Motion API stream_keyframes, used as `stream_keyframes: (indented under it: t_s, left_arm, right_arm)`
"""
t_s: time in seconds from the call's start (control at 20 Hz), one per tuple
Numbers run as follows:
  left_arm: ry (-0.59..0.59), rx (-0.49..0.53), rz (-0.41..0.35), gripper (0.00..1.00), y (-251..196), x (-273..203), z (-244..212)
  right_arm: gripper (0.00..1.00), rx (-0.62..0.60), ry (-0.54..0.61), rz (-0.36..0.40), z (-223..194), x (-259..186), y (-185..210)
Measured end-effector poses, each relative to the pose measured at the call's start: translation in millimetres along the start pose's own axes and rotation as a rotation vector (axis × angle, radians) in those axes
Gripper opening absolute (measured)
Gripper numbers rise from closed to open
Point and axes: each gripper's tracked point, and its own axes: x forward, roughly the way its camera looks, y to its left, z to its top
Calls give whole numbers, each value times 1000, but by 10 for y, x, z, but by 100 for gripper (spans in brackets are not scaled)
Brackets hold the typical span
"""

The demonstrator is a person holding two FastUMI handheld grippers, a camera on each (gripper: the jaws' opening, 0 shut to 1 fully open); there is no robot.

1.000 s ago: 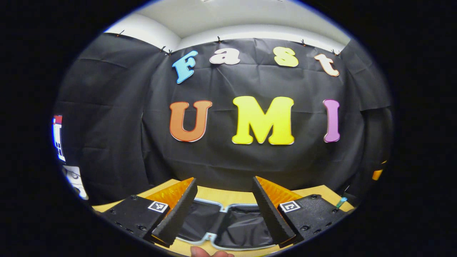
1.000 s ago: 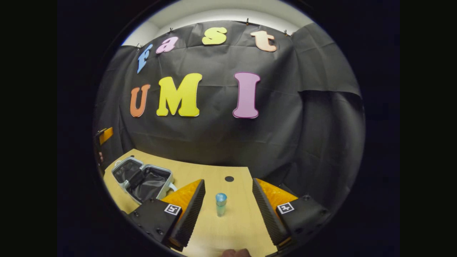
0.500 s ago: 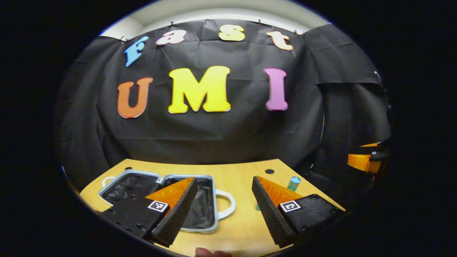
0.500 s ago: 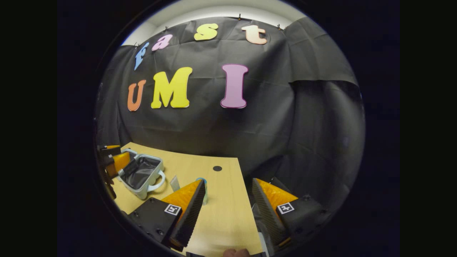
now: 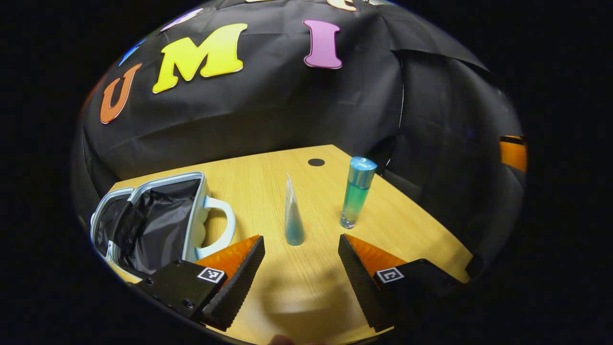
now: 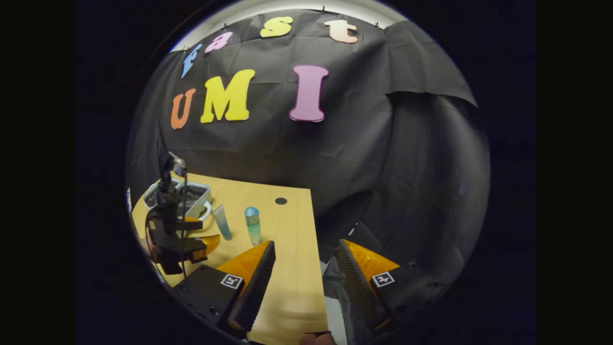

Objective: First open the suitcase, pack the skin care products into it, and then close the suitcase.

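Left claw [image 5: 300, 270] jaws apart, empty, low over counter [image 5: 421, 230], tube [image 5: 292, 215] just ahead | right claw [image 6: 304, 275] apart, empty | suitcase [image 5: 148, 220] open at left | bottle [image 5: 357, 191] upright beside tube | advice: centre jaws on tube, close gently.

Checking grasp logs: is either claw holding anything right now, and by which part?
Nothing is held. The left claw and right claw are both open; tube and bottle stand untouched on the table.
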Motion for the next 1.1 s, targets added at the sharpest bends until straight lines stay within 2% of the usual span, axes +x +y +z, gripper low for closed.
stream_keyframes:
  t_s: [0.2, 0.25, 0.4, 0.5, 0.55, 0.6, 0.7, 0.75, 0.8, 0.85, 0.95, 1.05, 1.1]
  left_arm:
    - [43, -11, 8, 97, 40, 419, -107]
    - [56, -5, -3, 100, 23, 499, -128]
    - [51, -1, 3, 94, 64, 671, -110]
    - [69, -5, 10, 87, 105, 718, -133]
    - [84, -8, 9, 77, 116, 760, -170]
    - [97, -12, 12, 77, 138, 774, -209]
    - [116, -16, 9, 55, 143, 784, -263]
    - [119, -15, 13, 49, 149, 781, -259]
    - [126, -9, 9, 50, 154, 788, -255]
    - [130, -8, 9, 42, 163, 774, -249]
    - [103, -30, 19, 44, 215, 690, -151]
    - [62, -67, 20, 31, 287, 473, 51]
    - [46, -86, 13, 36, 320, 317, 147]
  right_arm:
    - [77, 4, 42, -39, -149, -45, -216]
    - [77, 7, 47, -49, -159, -58, -256]
    - [78, 21, 52, -67, -170, -76, -302]
    - [79, 23, 61, -69, -207, -59, -303]
    - [78, 25, 63, -70, -206, -59, -304]
    - [78, 29, 62, -69, -209, -45, -293]
    - [78, 26, 61, -63, -205, -58, -273]
    - [79, 21, 59, -58, -199, -50, -260]
    - [79, 17, 56, -50, -205, -36, -236]
    - [79, 15, 51, -38, -204, -13, -200]
    - [79, 4, 39, 10, -258, 194, 19]
    - [79, 8, 30, 81, -271, 406, 305]
    - [79, 21, 30, 115, -291, 511, 433]
